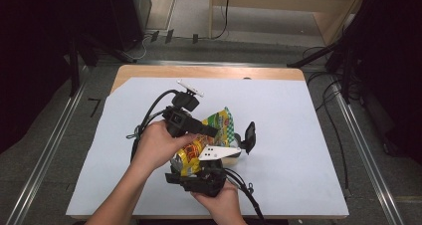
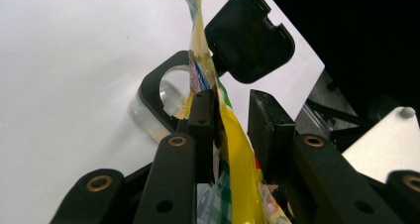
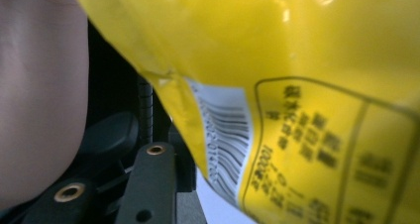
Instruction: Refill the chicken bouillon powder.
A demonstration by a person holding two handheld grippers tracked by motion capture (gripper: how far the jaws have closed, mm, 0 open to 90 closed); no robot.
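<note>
The left gripper (image 2: 233, 120) had the yellow snack bag's (image 2: 237, 149) edge between its jaws: one pad touched the film and the other stood just off it, so it gripped nothing firmly, probably to steady the bag upright. Below it, the right gripper (image 1: 201, 177) sat under the bag, whose yellow film covered the jaws; I could not tell its state. Beyond lay a black magnifier (image 2: 163, 92) on the white sheet (image 2: 74, 60).

- Bare forearms, no sleeves, entering from the table's (image 1: 278, 73) near edge.
- Left gripper (image 1: 211, 131): matte black body, white plate on top, black cable looping away.
- Brass-ringed pivot holes on its black jaw links.
- Right gripper (image 1: 234, 158): black, grey three-cornered plate with dark dots.
</note>
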